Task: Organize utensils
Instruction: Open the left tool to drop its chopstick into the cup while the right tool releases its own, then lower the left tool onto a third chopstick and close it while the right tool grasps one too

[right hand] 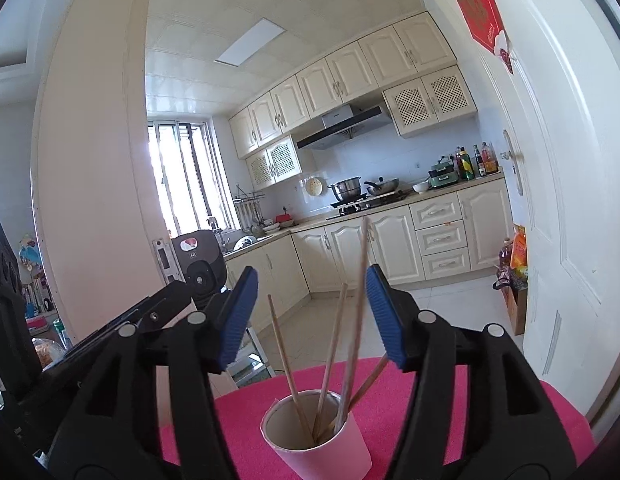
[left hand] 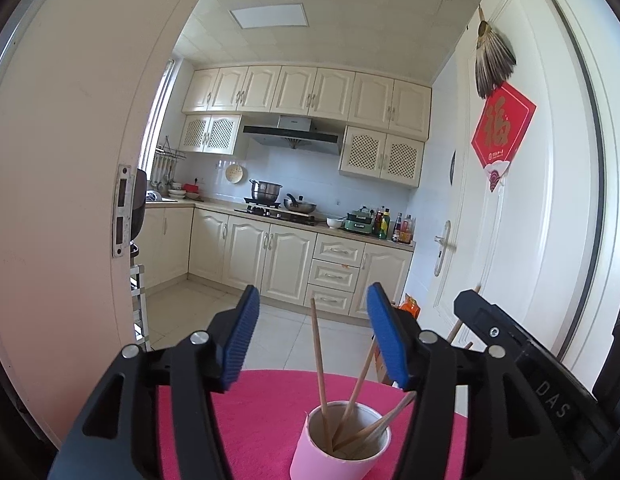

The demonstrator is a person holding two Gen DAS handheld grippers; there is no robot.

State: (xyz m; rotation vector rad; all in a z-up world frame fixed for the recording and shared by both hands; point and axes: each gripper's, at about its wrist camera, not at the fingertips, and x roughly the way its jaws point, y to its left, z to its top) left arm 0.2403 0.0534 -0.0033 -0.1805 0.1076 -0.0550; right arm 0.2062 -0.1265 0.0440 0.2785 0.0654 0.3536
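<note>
Your left gripper is spread wide with nothing between its blue pads. The paper cup stands upright on the pink cloth, low in the gap between the two fingers and nearer the right one, touching neither. Wooden chopsticks lean out of the cup: one rises nearly straight up through the middle of the gap, and the others tilt right, passing behind the right pad. Your other gripper shows at the right edge of this view.

Your right gripper is also wide open and holds nothing. In its view the cup sits on the cloth roughly centred between the fingers, clear of both pads. The chopsticks fan upward through the open gap; the longest reaches above the fingertips, close beside the right pad, and whether it touches that pad cannot be told.
</note>
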